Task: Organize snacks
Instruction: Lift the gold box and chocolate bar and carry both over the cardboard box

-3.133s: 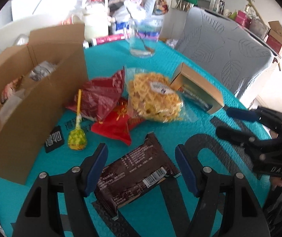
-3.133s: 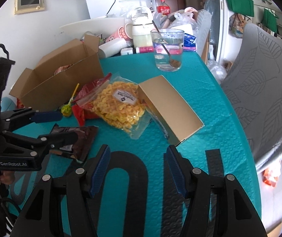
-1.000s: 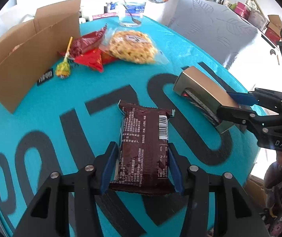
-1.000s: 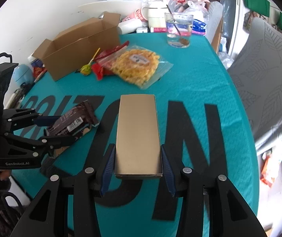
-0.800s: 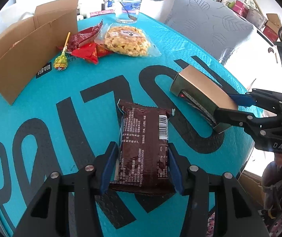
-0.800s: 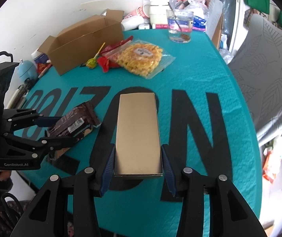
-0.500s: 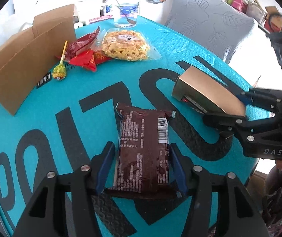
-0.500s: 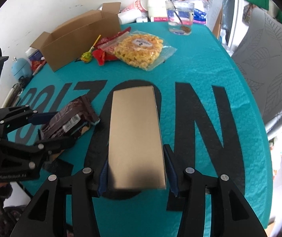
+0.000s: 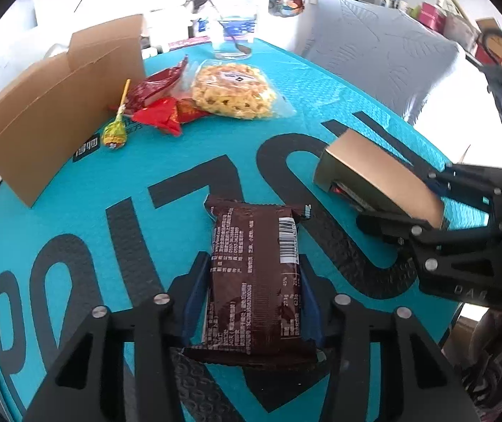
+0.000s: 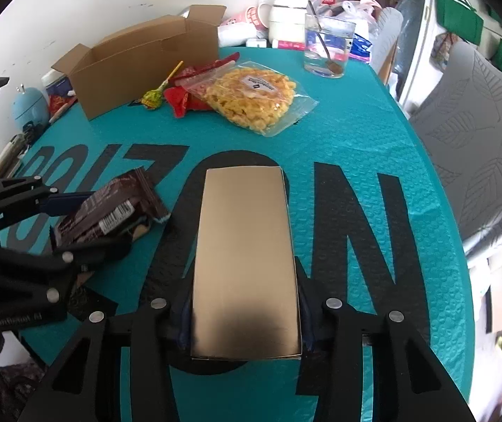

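Brown choc wrapper (image 9: 256,277) in my left claw (image 9: 251,299), gold carton (image 10: 245,263) in my right claw (image 10: 245,323) — both above the teal bench (image 10: 356,147).
Both claws just closed in, clamped on their items. Far side of bench: open cardboard box (image 10: 138,66), lollipop (image 10: 154,98), red packets (image 10: 187,95), yellow snack bag (image 10: 254,98) lying loose.

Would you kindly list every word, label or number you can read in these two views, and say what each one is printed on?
"GenRobot.AI": faint, on the body of the left gripper, seen from the right wrist.
"DAS": faint, on the body of the right gripper, seen from the left wrist.
"ZON", upside down, with further letters partly hidden: big black print on the teal table cover.
Brown snack packet: barcode and fine print, too small to read.
Label on the yellow snack bag: too small.
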### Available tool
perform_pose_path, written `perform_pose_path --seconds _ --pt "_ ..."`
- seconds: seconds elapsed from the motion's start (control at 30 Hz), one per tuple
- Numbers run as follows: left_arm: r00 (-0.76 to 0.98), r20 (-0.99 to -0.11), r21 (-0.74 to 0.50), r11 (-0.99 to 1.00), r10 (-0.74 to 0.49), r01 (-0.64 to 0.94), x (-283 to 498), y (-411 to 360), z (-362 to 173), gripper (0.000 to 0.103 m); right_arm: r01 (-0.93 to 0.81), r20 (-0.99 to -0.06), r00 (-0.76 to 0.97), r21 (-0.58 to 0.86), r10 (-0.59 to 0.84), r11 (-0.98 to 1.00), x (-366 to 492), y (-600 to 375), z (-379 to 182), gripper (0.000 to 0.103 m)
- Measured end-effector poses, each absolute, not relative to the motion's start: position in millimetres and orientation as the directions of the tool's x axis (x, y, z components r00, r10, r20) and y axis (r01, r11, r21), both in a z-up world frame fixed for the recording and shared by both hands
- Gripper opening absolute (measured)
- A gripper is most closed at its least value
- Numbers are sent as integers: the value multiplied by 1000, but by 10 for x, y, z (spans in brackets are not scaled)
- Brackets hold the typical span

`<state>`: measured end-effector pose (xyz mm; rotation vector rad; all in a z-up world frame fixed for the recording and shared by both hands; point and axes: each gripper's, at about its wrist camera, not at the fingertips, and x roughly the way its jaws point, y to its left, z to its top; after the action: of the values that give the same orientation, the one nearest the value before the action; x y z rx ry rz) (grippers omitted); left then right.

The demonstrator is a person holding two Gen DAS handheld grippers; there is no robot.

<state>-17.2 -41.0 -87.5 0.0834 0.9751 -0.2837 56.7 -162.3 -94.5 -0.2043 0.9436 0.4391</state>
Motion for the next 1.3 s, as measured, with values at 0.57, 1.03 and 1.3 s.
perform_pose_path --seconds 0.57,1.03,1.3 --pt "593 -792 -91 988 -146 122 -289 68 -542 46 -569 -794 435 123 424 813 557 -1159 -777 43" --pt "682 -720 -131 990 -131 52 -270 586 -39 46 -653 -738 450 112 503 749 672 -652 -243 43" --pt "752 -650 -126 991 -113 39 -65 786 299 46 -670 -696 478 104 535 735 880 -441 87 43"
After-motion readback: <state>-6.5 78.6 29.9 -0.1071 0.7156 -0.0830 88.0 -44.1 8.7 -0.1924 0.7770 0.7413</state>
